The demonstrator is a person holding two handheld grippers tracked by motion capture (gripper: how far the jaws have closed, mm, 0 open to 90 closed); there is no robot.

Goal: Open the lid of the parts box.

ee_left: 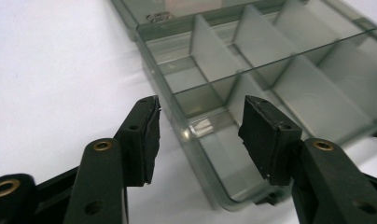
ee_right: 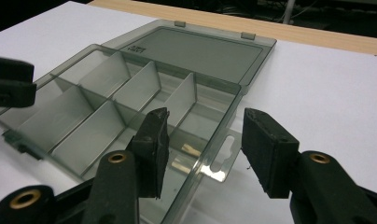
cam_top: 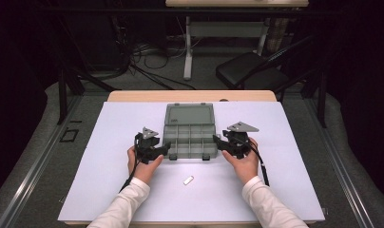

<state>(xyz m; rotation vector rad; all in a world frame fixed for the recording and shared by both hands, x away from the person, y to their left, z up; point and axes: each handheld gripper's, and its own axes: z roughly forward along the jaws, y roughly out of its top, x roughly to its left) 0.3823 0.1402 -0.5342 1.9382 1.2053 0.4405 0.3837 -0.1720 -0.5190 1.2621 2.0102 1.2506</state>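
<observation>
White sheeting covers the table point(cam_top: 109, 180), which spans the lower half of the high view, a strip of bare wood showing along its far edge; beyond it lie a dark room, a grey floor with cables and a black chair point(cam_top: 252, 70) at upper right. Two white-sleeved forearms rise from the bottom edge and angle inward. The left gripper point(cam_top: 164, 150) and right gripper point(cam_top: 217, 141) point toward each other across the near end of the smoky grey plastic organiser box point(cam_top: 190, 133) at centre frame. The box lies open, its lid point(cam_top: 189, 114) flat on the far side and its long axis running away from the person. Each gripper's jaws stand partly open astride a side wall of the box, pads clear of it. A small white clip point(cam_top: 188, 180) lies just below the box.
</observation>
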